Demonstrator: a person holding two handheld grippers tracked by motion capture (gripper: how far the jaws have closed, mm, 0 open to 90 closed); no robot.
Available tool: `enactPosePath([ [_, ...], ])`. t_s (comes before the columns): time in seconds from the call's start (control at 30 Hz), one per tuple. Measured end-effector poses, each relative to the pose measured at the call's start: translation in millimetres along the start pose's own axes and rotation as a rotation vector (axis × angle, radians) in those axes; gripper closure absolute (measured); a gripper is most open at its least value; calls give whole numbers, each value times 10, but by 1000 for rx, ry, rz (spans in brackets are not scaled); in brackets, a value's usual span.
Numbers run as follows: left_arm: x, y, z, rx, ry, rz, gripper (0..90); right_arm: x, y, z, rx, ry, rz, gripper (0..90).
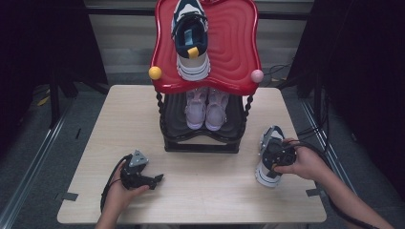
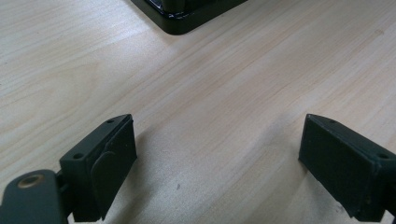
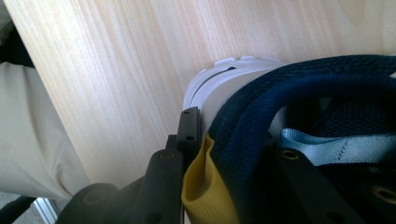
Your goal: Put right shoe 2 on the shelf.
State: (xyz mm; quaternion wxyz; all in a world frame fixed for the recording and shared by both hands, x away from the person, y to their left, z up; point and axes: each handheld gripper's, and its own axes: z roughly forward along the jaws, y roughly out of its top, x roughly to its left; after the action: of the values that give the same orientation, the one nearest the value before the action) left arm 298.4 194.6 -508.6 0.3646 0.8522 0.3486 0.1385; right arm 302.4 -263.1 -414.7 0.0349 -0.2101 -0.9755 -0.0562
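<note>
One navy sneaker [image 1: 268, 162] sits on the table [image 1: 210, 191] at the right, just right of the rack's base, toe pointing away from the person. The right gripper [image 1: 277, 155] has it by the heel: in the right gripper view one jaw is outside against the yellow pull tab [image 3: 201, 186] and the other is down inside the collar, so the heel collar is pinched between them, jaws closed down on that bit of shoe [image 3: 289, 102]. White sole [image 3: 210, 84] is flat on the wood as far as I can see. The person's right hand wraps the gripper from the right side.

Over on the left, the left gripper [image 1: 157, 179] lies low near the front edge, well apart from the shoe, pointing right. Its jaws are spread wide with just bare wood between them, holding nothing.

Behind all that is the rack [image 1: 200, 138], a black two-level thing with a red top tray [image 1: 234, 52]. The matching navy sneaker [image 1: 191, 40] is up on the tray, heel toward the person. A pink pair [image 1: 206, 109] sits side by side on the lower shelf. Yellow ball [image 1: 155, 72] and pink ball [image 1: 257, 76] are at the tray's front corners.
</note>
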Motion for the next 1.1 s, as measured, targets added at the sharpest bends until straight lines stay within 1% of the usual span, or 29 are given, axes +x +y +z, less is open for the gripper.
enactPosePath([
  [0.03, 0, 0, -1, 2, 0, 0, 105, 16, 4, -30, 4, -1, 11, 736],
  [0.07, 0, 0, -1, 2, 0, 0, 105, 7, 0, -48, -7, -3, -5, 738],
  [0.1, 0, 0, -1, 2, 0, 1, 105, 25, 7, -77, 4, -4, 8, 738],
  [0.13, 0, 0, -1, 2, 0, 0, 105, 17, 2, -98, 3, -7, -12, 738],
  [0.17, -1, 0, 0, 1, 0, -1, 105, 20, 7, -123, -3, -5, -17, 739],
  [0.23, 0, 0, -1, 2, 0, 1, 105, 45, 19, -176, 1, -8, -5, 739],
  [0.27, 0, 0, -1, 2, 0, 1, 105, 40, 20, -197, -8, -8, -23, 740],
  [0.3, 0, 0, -1, 2, 0, 0, 105, 57, 27, -223, -9, -2, -13, 740],
  [0.33, 0, 0, -1, 2, 0, 1, 105, 62, 33, -250, -3, -5, -19, 740],
  [0.37, 0, 0, 0, 1, 0, 1, 105, 55, 34, -271, -4, -8, -40, 740],
  [0.4, 0, 0, -1, 1, 0, 0, 105, 79, 43, -303, -1, -4, -18, 740],
  [0.43, 0, 0, -1, 2, 0, 0, 105, 94, 50, -327, 1, -11, -14, 740],
  [0.5, -3, 0, 2, -4, 2, -3, 105, 94, 52, -391, -4, -13, -35, 741],
  [0.53, -3, 0, 2, -4, 1, -4, 105, 107, 54, -427, -3, -16, -24, 740],
  [0.6, 0, 0, 1, -3, 4, 1, 105, 96, 50, -506, -10, -16, -40, 741],
  [0.63, 0, 1, 1, -3, 4, 1, 105, 100, 51, -548, -3, -21, -38, 741],
  [0.73, -1, 1, 1, -4, 3, 0, 105, 102, 56, -671, -6, -33, -41, 740],
  [0.77, 0, 1, 1, -3, 3, 1, 105, 107, 61, -715, -3, -35, -32, 740],
  [0.8, 0, 1, 0, -2, 3, 0, 105, 99, 64, -760, -2, -38, -44, 741],
  [0.83, 2, 2, -2, 1, 0, 2, 105, 105, 70, -802, -1, -41, -38, 740],
  [0.9, 2, 2, -2, 1, 0, 1, 105, 106, 87, -881, -3, -49, -44, 740],
  [0.97, 1, 2, -2, 0, 1, 0, 105, 117, 109, -959, 2, -49, -40, 740],
  [1.07, 2, 2, -2, 0, 1, 1, 105, 124, 147, -1068, 0, -56, -52, 740],
  [1.1, 2, 2, -2, 1, 1, 1, 105, 132, 160, -1107, 0, -57, -47, 740],
])
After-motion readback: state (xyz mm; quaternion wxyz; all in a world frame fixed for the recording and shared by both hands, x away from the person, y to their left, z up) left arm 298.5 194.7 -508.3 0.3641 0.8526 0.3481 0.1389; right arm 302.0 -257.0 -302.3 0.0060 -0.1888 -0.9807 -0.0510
